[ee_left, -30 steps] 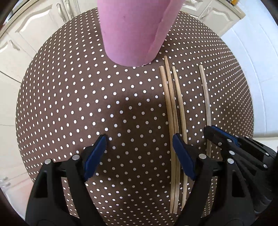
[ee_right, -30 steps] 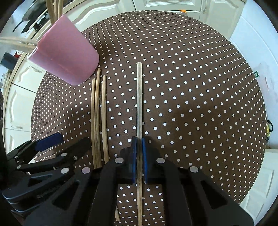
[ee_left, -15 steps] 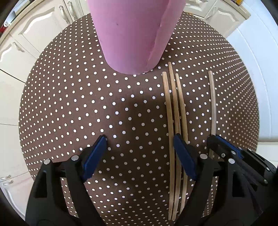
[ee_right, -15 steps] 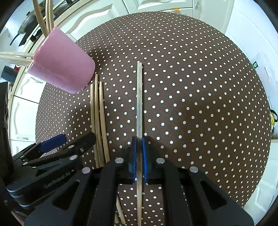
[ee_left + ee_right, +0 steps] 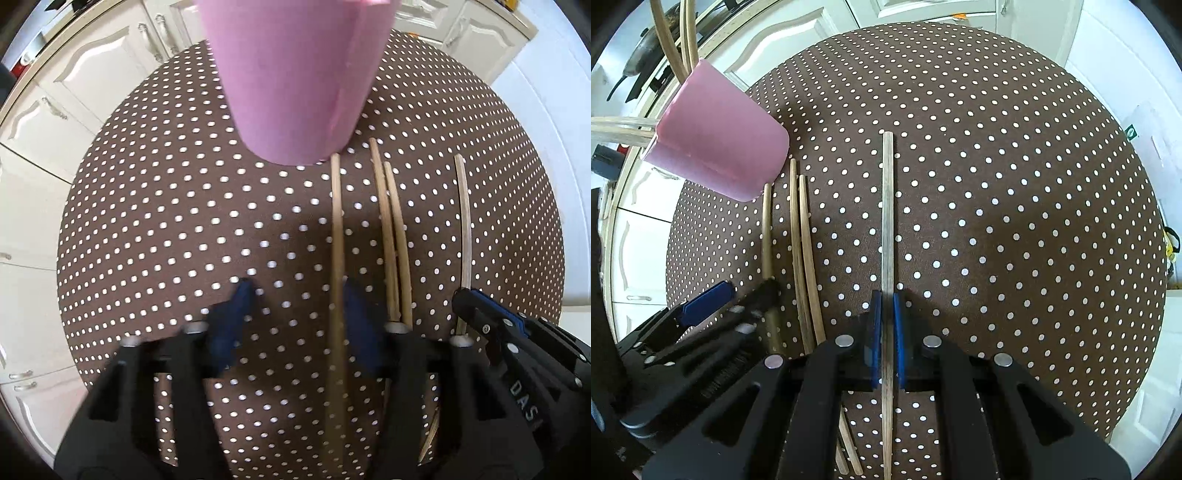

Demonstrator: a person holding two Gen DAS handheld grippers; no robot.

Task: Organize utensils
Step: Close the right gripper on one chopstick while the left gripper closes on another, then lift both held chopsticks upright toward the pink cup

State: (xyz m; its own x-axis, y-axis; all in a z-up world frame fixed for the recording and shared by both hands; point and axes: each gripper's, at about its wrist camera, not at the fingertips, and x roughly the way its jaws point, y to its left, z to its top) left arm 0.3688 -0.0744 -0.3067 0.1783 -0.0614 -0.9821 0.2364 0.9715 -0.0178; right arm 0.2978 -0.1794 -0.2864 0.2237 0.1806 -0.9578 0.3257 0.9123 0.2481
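Right wrist: we count four sticks on the table [image 5: 997, 184], one clamped in our right gripper [image 5: 885, 317]; left gripper [image 5: 295, 314] gapes around another stick [image 5: 337, 236] beside one cup [image 5: 716, 147].

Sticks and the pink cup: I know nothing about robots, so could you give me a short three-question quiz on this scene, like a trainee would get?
1. True or false: the right gripper is shut on a long stick.
2. How many sticks are outside the pink cup, over the dotted table? A two, B four, C six.
3. Fill in: the left gripper is ___, with its fingers either side of the nearest stick to the cup.
Key: 1 true; 2 B; 3 open.
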